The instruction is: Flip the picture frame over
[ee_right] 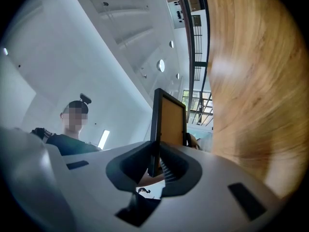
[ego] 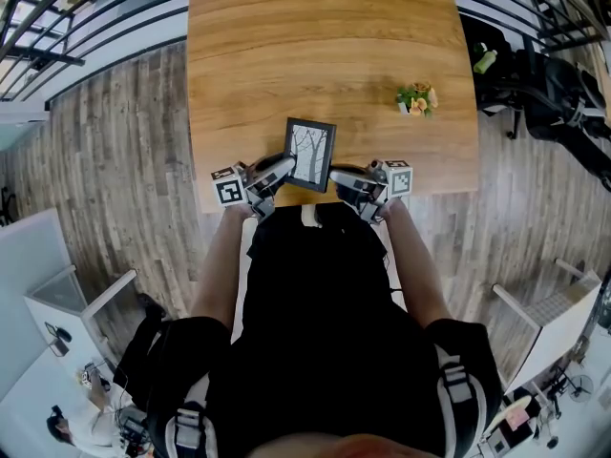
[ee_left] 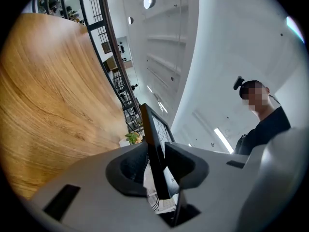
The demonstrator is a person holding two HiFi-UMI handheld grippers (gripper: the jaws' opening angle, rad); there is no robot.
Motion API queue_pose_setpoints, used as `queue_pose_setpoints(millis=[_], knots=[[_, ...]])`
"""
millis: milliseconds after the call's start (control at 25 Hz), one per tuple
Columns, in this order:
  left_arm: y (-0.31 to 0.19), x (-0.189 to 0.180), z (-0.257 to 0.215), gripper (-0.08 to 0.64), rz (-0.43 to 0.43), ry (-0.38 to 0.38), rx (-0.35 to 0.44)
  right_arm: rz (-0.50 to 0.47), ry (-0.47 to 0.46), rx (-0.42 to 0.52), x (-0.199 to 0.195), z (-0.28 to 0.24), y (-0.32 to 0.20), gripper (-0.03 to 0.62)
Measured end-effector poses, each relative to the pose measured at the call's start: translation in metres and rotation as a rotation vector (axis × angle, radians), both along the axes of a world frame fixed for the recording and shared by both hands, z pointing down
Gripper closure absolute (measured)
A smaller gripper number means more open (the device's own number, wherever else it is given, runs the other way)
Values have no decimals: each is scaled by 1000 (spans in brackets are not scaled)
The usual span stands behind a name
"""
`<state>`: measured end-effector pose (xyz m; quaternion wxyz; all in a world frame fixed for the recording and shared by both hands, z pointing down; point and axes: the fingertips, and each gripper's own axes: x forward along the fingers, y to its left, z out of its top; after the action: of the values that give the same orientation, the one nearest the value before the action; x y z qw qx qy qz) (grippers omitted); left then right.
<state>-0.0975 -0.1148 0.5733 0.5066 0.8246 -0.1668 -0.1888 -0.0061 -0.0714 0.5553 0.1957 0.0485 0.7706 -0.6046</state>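
The black picture frame [ego: 310, 154] with a drawing of bare trees is held at the near edge of the wooden table [ego: 286, 46], picture side toward me. My left gripper [ego: 284, 168] is shut on its left edge and my right gripper [ego: 336, 175] on its right edge. In the left gripper view the frame [ee_left: 153, 144] runs edge-on between the two dark pads, glass side to the right. In the right gripper view the frame [ee_right: 171, 122] shows its brown back, pinched between the pads. Whether its lower edge touches the table is hidden.
A small potted plant [ego: 417, 98] with orange flowers stands on the table to the right of the frame. Dark bags [ego: 544, 84] lie on the floor beyond the table's right side. A black railing [ego: 86, 27] runs along the left. White furniture [ego: 57, 299] stands near my feet.
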Motion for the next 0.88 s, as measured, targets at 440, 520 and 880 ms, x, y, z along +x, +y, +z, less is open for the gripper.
queue_pose_setpoints(millis=[440, 520, 880], knots=[[-2, -1, 10, 446, -36, -95, 8, -3, 101, -28, -2, 22, 0, 472], [-1, 0, 12, 446, -41, -111, 7, 8, 152, -28, -3, 32, -2, 484], [-1, 4, 24, 448, -46, -253, 23, 56, 295, -29, -3, 59, -9, 520]])
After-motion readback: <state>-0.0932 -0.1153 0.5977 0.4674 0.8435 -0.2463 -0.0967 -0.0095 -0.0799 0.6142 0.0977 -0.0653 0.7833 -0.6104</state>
